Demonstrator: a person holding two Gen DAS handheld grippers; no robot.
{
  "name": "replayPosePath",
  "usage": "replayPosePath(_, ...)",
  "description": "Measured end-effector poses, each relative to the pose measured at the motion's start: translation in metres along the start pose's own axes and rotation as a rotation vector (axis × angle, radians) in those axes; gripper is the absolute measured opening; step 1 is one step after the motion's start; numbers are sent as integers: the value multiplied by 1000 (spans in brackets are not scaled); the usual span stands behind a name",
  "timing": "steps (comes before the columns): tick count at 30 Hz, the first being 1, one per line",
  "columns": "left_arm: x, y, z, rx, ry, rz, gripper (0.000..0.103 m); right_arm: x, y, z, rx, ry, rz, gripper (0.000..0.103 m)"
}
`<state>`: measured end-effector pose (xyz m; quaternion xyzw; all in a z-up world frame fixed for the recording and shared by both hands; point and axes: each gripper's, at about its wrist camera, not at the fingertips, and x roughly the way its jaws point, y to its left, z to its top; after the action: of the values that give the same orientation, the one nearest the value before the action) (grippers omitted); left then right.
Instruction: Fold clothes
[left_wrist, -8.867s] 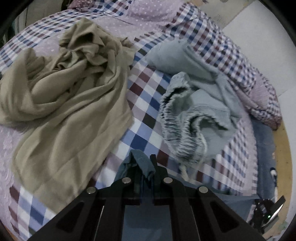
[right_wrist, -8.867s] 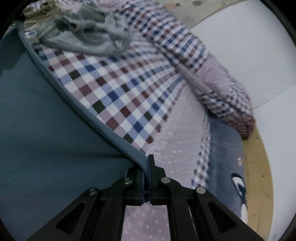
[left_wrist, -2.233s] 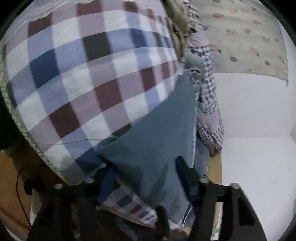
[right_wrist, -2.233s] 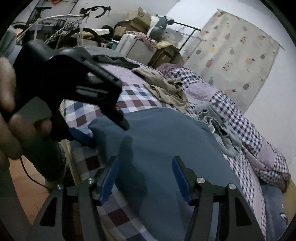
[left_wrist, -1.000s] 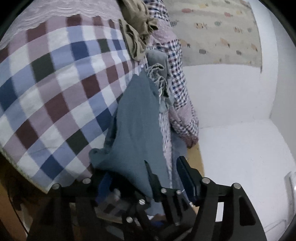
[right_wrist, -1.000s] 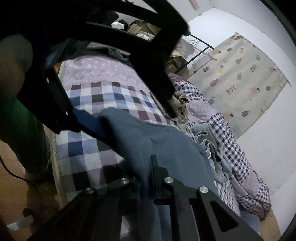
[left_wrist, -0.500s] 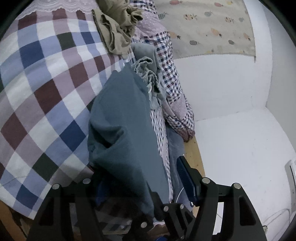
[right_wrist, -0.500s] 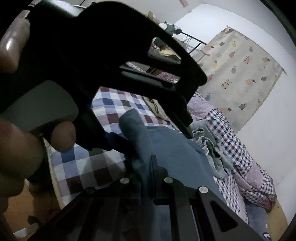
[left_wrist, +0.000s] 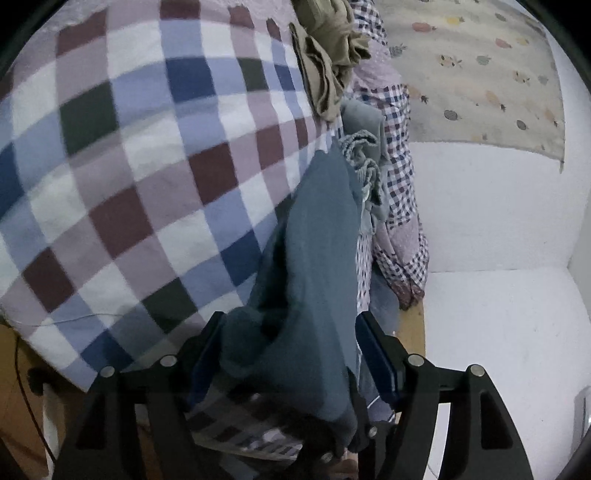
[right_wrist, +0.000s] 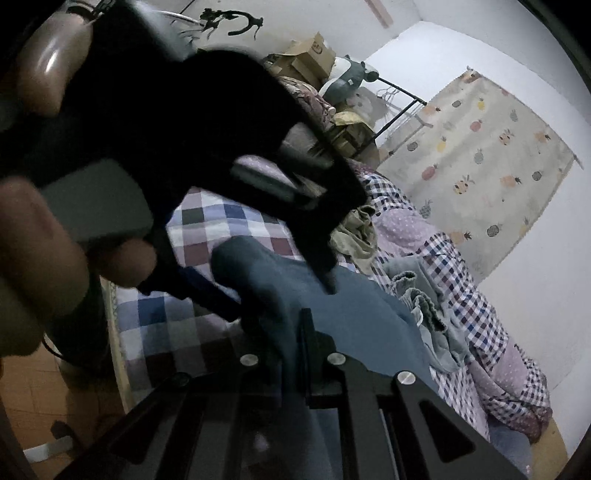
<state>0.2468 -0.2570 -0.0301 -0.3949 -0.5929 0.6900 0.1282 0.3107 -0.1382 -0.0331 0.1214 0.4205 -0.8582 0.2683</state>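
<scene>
Teal shirt (left_wrist: 317, 280): bunched, unfolded
Right gripper (right_wrist: 301, 332): clamped on shirt
Left gripper (left_wrist: 291, 354): jaws wide (just opening)
Beige garment (left_wrist: 332, 62): unfolded

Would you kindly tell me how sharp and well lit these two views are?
Left wrist view: dim, the checked bedspread soft with blur and bulged by the fisheye; the teal garment is clearer. Right wrist view: the left tongs and the hand loom dark and blurred up close, while the fruit-print curtain behind is bright.
</scene>
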Motion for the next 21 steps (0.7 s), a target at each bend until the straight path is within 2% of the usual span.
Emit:
replayPosePath(17, 11, -21, 7, 98, -27, -40, 72, 7, -1, -6, -16, -17, 23, 6)
replayPosePath(18, 12, -23, 7, 105, -28, -36, 66, 7, -1, -6, -17, -19, 22, 6)
replayPosePath(20, 15, -23, 8, 114, -27, -6, 47, 8, -1, -7, -18, -22, 19, 6)
replayPosePath(21, 16, -21, 9, 113, -23, 16, 29, 8, 0, -7, -20, -24, 18, 7)
